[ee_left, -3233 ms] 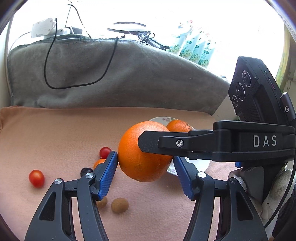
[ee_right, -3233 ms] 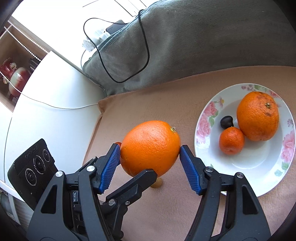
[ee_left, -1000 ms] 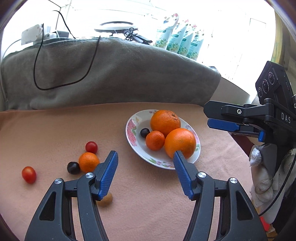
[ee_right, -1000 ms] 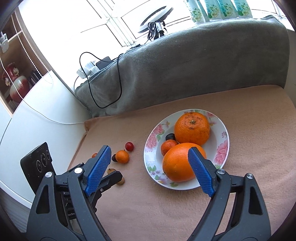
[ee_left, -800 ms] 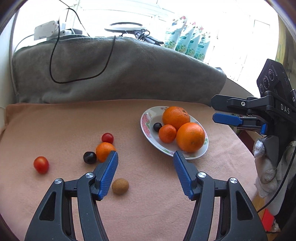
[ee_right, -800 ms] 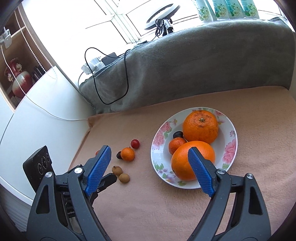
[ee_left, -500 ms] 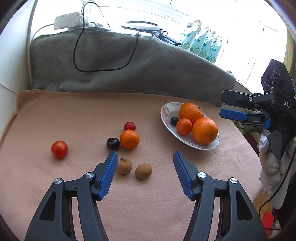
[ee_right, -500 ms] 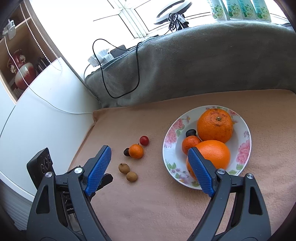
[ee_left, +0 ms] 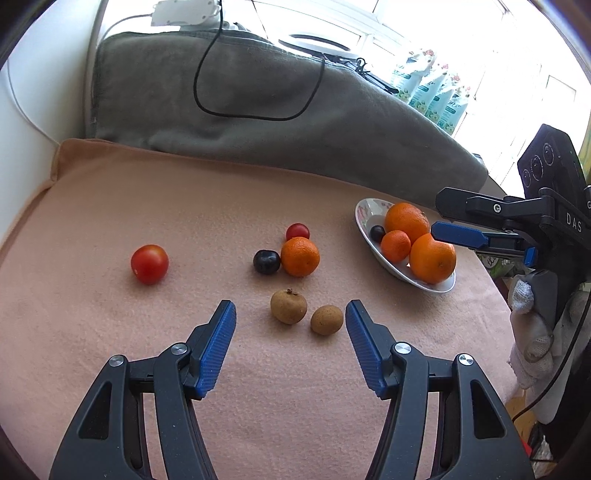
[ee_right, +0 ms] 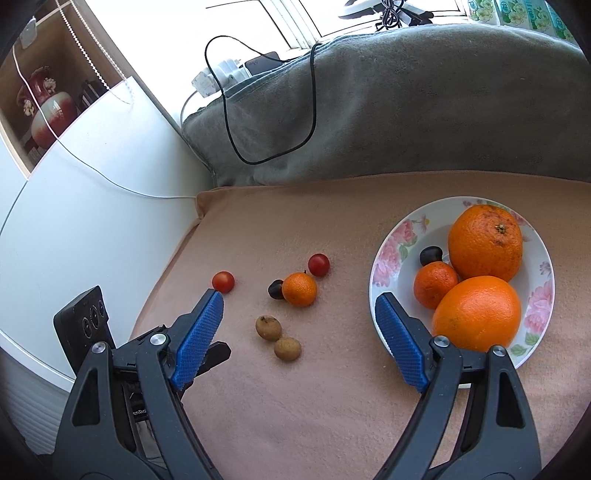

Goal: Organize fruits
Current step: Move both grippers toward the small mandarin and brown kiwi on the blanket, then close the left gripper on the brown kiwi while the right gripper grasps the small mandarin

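Both views are brightly lit by daylight from the windows at the top, which are blown out to near white and wash the packets on the sill in glare. The peach cloth and the fruit are evenly lit and sharp, each fruit casting only a soft, short shadow, as under the tomato and beside the plate. Fisheye distortion bends straight lines towards the edges, and dark vignetting closes off the corners of both pictures.

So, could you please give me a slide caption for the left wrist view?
Open left hand-held gripper above two brown fruits, with the floral plate of oranges at right.
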Tool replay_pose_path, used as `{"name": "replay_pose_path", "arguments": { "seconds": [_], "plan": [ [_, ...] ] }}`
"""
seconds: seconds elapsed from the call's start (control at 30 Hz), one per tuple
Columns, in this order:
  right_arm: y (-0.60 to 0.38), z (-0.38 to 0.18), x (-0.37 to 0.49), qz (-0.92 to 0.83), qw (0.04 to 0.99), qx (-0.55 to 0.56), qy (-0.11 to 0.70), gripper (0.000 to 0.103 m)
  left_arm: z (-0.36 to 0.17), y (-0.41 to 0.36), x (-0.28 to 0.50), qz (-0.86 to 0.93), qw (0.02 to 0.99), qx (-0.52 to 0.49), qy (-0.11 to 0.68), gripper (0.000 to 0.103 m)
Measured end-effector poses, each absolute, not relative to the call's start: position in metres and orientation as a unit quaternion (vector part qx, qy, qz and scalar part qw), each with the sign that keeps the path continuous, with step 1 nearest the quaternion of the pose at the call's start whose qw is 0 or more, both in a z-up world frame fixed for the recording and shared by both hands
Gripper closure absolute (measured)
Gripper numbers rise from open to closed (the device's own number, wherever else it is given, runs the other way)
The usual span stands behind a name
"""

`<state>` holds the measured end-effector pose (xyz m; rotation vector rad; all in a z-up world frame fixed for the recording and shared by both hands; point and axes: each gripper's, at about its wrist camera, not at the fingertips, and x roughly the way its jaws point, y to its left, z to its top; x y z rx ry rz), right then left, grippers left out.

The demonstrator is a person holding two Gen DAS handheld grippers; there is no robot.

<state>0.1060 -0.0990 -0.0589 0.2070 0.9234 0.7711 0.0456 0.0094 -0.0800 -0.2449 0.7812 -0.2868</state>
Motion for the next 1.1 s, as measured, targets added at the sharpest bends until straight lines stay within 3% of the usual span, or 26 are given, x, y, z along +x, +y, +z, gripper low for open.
{"name": "replay_pose_path", "arguments": {
  "seconds": [0.3,0.6,1.1],
  "plan": [
    [-0.067,-0.074,0.121,0.373,0.796,0.087,0.468,0.033,-0.095,0.020,0.053,-0.141,0.896,-0.139,0.398,0.055],
    [-0.030,-0.094,0.138,0.370,0.780,0.059,0.501,0.051,-0.102,0.018,0.063,-0.153,0.888,-0.148,0.409,0.058],
    [-0.011,-0.114,0.148,0.345,0.782,0.010,0.520,0.056,-0.109,0.004,0.079,-0.164,0.881,-0.136,0.423,0.060]
  ]
}}
